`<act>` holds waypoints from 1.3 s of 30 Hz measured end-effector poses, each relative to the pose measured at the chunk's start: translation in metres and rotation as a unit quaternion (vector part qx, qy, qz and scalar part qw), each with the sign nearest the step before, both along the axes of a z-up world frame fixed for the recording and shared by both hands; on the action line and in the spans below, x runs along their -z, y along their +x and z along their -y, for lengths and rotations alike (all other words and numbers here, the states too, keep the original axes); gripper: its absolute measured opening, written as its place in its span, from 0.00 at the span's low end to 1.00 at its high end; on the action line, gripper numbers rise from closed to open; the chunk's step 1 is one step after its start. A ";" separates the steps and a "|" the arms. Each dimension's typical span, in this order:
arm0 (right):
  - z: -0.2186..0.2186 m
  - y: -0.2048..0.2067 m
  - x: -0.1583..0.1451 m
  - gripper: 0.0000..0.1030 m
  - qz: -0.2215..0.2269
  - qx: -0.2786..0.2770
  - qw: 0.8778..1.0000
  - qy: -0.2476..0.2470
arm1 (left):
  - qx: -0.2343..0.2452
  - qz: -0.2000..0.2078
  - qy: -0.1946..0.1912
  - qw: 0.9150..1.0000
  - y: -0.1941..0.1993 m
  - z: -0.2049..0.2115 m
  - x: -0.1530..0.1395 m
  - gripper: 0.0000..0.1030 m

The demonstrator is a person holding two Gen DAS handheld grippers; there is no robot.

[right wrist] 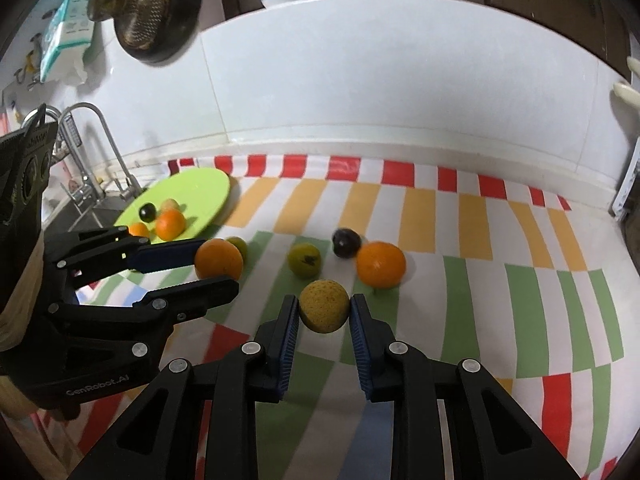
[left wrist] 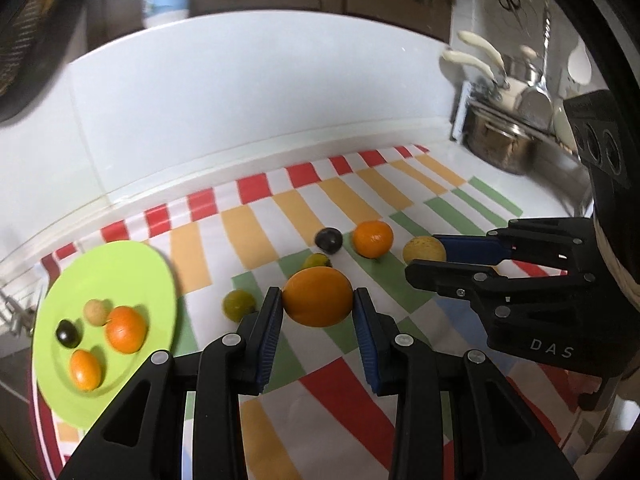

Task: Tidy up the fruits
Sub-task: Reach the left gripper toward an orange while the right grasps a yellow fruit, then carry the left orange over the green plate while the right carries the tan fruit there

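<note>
- Nearest the left wrist camera, the left gripper [left wrist: 317, 310] has its blue pads pressed on both sides of a large orange [left wrist: 318, 297]; it looks clamped on the fruit, which seems slightly off the striped cloth [left wrist: 276, 412], though the fisheye makes the lift hard to judge.
- The right gripper [right wrist: 324, 312] brackets a yellow speckled fruit [right wrist: 323, 306] in the same way, with its pads at or very near the skin on either side; I read it as gripping that fruit.
- Just beyond the two claws, loose fruit remains on the cloth: a smaller orange [right wrist: 380, 265], a dark plum [right wrist: 346, 242], a green fruit with a dark mark [right wrist: 304, 260], and another green fruit [left wrist: 239, 305] beside the left gripper's finger.
- Further out to the left lies the green plate [left wrist: 132, 264], already carrying two oranges, a dark plum and a pale round fruit, so the sorting appears partly done.
- Beyond the plate a sink and tap [right wrist: 100, 140] border the counter.
- Risks: both held fruits are round and smooth, so a light or off-centre squeeze could let one roll out during the carry.
- The two grippers sit close together, and swinging both toward the plate at once could make them collide.
- Dropping a fruit onto the crowded plate could knock the others off toward the sink.
</note>
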State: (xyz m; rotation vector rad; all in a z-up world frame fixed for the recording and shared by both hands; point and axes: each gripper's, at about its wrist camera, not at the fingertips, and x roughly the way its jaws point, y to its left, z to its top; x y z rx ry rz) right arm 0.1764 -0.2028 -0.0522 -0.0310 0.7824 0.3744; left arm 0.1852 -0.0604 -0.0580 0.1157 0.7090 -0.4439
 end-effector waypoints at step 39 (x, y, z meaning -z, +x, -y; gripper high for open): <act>-0.133 0.002 -0.063 0.26 0.085 -0.130 0.987 0.031 | -0.203 0.069 0.002 0.977 -0.037 -0.140 -0.044 0.34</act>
